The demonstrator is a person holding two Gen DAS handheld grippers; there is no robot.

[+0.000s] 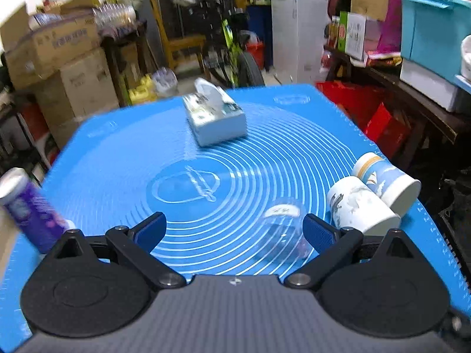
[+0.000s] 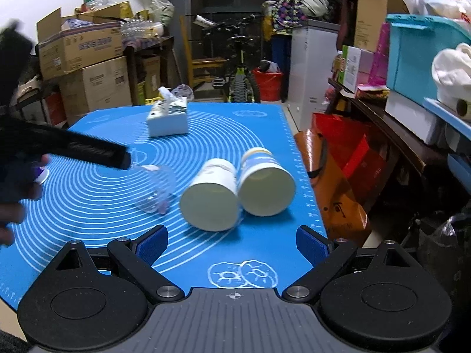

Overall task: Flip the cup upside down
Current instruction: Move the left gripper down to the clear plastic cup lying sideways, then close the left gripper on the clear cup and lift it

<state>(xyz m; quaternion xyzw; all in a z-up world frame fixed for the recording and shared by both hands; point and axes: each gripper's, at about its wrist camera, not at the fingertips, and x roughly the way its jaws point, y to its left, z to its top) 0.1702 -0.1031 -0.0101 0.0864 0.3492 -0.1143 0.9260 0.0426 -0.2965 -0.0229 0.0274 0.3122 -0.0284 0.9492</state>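
Observation:
A clear plastic cup (image 1: 284, 229) lies on its side on the blue mat (image 1: 117, 161), just ahead of my left gripper (image 1: 234, 231), close to the right finger. The left gripper is open and empty. In the right wrist view the cup (image 2: 154, 188) lies left of two white paper cups (image 2: 210, 194) (image 2: 265, 185), which lie on their sides with their mouths toward me. The left gripper's finger (image 2: 88, 150) reaches in from the left, beside the cup. My right gripper (image 2: 232, 245) is open and empty, near the mat's front edge.
A white tissue box (image 1: 215, 117) stands at the back of the mat. A purple tube (image 1: 32, 206) lies at the mat's left edge. The two paper cups (image 1: 371, 194) lie at the right edge. Boxes, a bicycle and shelves surround the table.

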